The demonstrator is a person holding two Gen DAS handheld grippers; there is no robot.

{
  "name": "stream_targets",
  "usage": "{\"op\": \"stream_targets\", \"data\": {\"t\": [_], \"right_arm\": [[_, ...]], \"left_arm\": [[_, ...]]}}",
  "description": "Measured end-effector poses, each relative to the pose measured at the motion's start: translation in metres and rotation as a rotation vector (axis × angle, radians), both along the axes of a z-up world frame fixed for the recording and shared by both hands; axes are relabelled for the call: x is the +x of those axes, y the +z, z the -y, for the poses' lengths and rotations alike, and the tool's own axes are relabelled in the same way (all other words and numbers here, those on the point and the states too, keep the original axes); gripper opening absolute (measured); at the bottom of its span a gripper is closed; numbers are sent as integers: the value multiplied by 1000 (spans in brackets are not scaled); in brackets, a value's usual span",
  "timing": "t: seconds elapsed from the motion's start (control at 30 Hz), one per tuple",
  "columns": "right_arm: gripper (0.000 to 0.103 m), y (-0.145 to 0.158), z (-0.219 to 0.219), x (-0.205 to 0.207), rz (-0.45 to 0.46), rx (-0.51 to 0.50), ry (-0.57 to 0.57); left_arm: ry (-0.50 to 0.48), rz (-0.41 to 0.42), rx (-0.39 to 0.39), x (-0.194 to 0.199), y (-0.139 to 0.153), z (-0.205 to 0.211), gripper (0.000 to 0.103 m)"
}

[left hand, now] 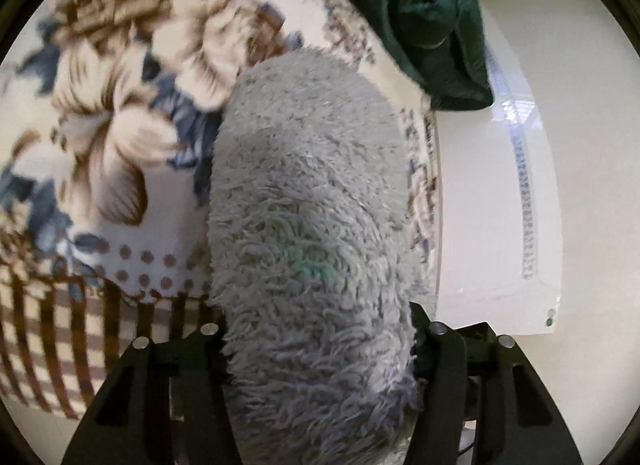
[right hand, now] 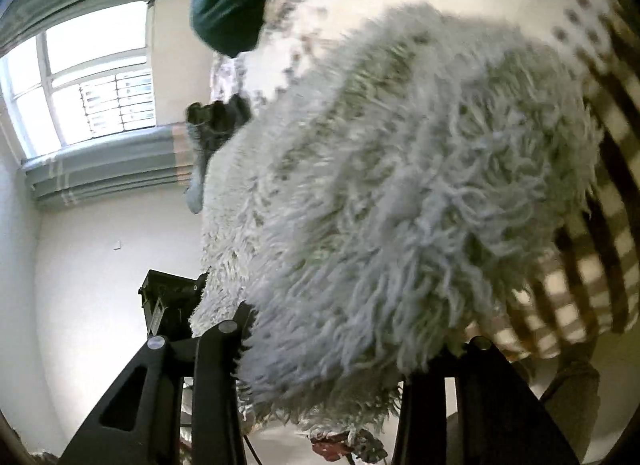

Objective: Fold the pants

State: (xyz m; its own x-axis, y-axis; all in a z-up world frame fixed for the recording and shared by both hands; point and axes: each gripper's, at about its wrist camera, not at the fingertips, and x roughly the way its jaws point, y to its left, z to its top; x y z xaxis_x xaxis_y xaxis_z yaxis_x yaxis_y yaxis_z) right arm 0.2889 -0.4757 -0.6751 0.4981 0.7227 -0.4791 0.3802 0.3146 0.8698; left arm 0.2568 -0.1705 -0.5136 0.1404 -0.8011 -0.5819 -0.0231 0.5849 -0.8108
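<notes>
**A:** Floral bedding (left hand: 104, 137) fills the left wrist view: cream ground, brown and blue flowers, a brown-and-white check border (left hand: 52, 345) at the near edge. What sits nearest the lens?

**B:** On the left, the 2 black fingers of the left gripper (left hand: 320, 349), with the fluffy grey pants (left hand: 312, 205) bunched between them. The pile spills over both fingers, so the jaws are clamped on the fabric.

**A:** And the other side?

**B:** Much the same. The right gripper (right hand: 352, 349) has its 2 fingers pressed in on the same shaggy grey cloth, which rises from the jaws and takes up most of that view. It is blurred, so I can only say the grip looks firm.

**A:** Where do the pants lie, then?

**B:** Held up off the bedding, hanging from both tools; the spread shows beneath and beside them in both views.

**A:** Further out?

**B:** A dark green garment (left hand: 420, 21) lies crumpled on the bedding past the pants. In the right wrist view a small dark shape (right hand: 218, 117) shows at the far edge of the grey pile, possibly the other tool. Beyond that, a white wall (right hand: 100, 265), a bright window (right hand: 84, 77) and pale blue-green curtains (right hand: 108, 161).
</notes>
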Motion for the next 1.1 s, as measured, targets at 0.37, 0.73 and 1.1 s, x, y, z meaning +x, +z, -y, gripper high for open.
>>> {"op": "stream_targets", "data": {"t": [0.37, 0.73, 1.1], "right_arm": [[42, 166, -66, 85, 149, -53, 77], [42, 236, -221, 320, 272, -98, 83], [42, 132, -330, 481, 239, -199, 131]], "left_arm": [[102, 134, -53, 105, 131, -85, 53], [177, 230, -98, 341, 184, -244, 53], [198, 199, -35, 511, 80, -332, 54]]}}
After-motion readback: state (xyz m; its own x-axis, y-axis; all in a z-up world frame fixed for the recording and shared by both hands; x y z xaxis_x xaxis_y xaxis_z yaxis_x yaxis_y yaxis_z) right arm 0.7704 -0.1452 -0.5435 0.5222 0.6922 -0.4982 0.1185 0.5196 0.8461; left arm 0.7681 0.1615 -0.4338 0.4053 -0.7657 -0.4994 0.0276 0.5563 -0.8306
